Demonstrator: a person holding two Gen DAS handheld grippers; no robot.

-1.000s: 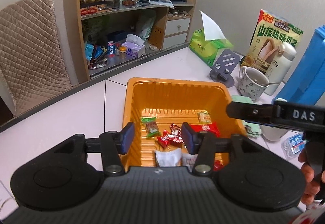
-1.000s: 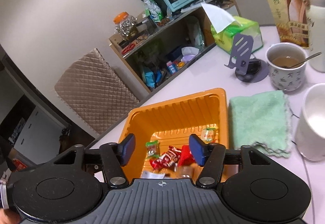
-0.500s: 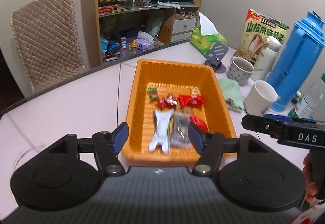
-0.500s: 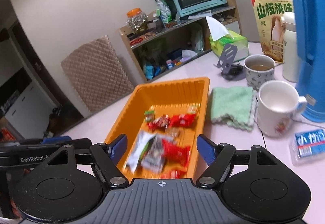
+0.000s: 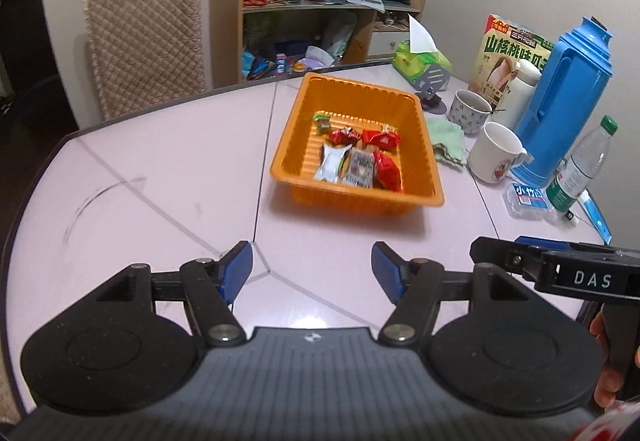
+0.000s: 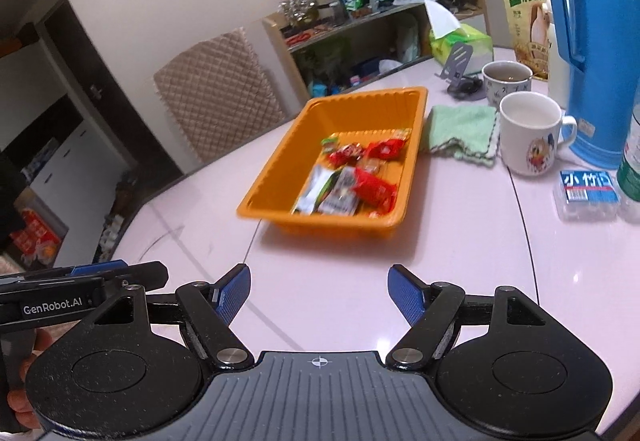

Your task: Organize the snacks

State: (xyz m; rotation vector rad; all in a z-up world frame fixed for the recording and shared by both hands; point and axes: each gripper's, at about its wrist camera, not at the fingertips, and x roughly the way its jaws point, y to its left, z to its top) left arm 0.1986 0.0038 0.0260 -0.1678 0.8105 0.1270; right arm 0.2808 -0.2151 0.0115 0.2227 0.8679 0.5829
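An orange plastic basket [image 5: 299,129] [image 6: 276,169] sits on the pale table and holds several wrapped snacks: red packets [image 5: 380,139] [image 6: 374,187], a silver-white packet [image 5: 332,161] [image 6: 316,189], a grey packet [image 5: 360,169] and small green candy [image 5: 321,120]. My left gripper [image 5: 312,271] is open and empty, hovering over bare table well short of the basket. My right gripper [image 6: 319,291] is also open and empty, at a similar distance. Each gripper shows at the edge of the other's view.
Right of the basket lie a green cloth [image 6: 464,129], a white mug [image 6: 528,133], a patterned cup [image 6: 506,79], a blue thermos [image 6: 592,41], a water bottle [image 5: 580,169] and a blue packet [image 6: 588,193]. A tissue box, phone stand, chair and shelf with oven stand behind.
Both grippers have pulled back and up from over the basket, so the basket now looks smaller and farther. Both sets of jaws have opened wider. The snacks stay in the basket.
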